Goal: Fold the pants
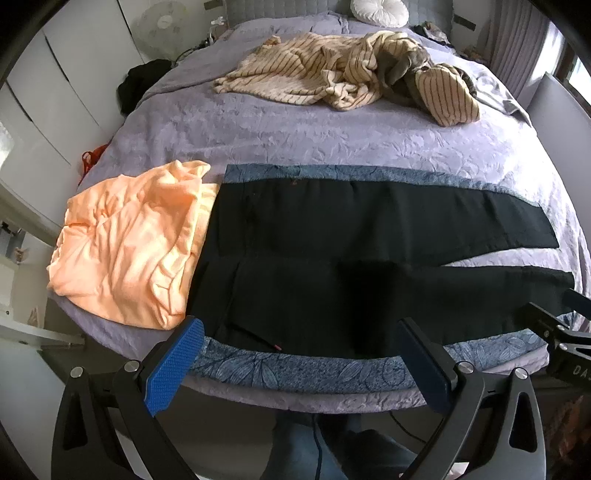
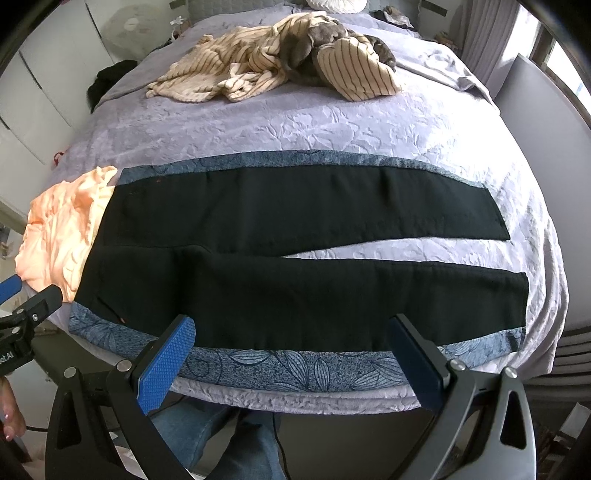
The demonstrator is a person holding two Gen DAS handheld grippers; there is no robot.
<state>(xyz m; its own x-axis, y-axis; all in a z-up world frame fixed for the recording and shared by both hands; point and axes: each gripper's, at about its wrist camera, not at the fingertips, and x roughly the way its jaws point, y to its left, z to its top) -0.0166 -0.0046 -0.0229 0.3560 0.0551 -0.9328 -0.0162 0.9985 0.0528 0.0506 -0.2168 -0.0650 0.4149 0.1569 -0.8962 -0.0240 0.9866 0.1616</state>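
A home bedroom was shown: a bed (image 1: pixel 295 133) covered with a lilac quilt, a round white cushion (image 1: pixel 380 11) at its head, white wardrobe doors (image 1: pixel 55 85) alongside, and laundry (image 1: pixel 332 77) left heaped.

pants (image 1: pixel 332 258): 1 | peach garment (image 1: pixel 125 243): 1 | blue mat (image 1: pixel 295 369): 1 | tools: 2 | fan (image 1: pixel 162 26): 1

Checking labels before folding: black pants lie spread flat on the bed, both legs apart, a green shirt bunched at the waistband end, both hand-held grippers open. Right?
One error: the shirt at the waistband end is peach-orange, not green, as the left wrist view shows. The rest holds: pants flat on the bed, legs apart, left hand-held gripper and right hand-held gripper open.
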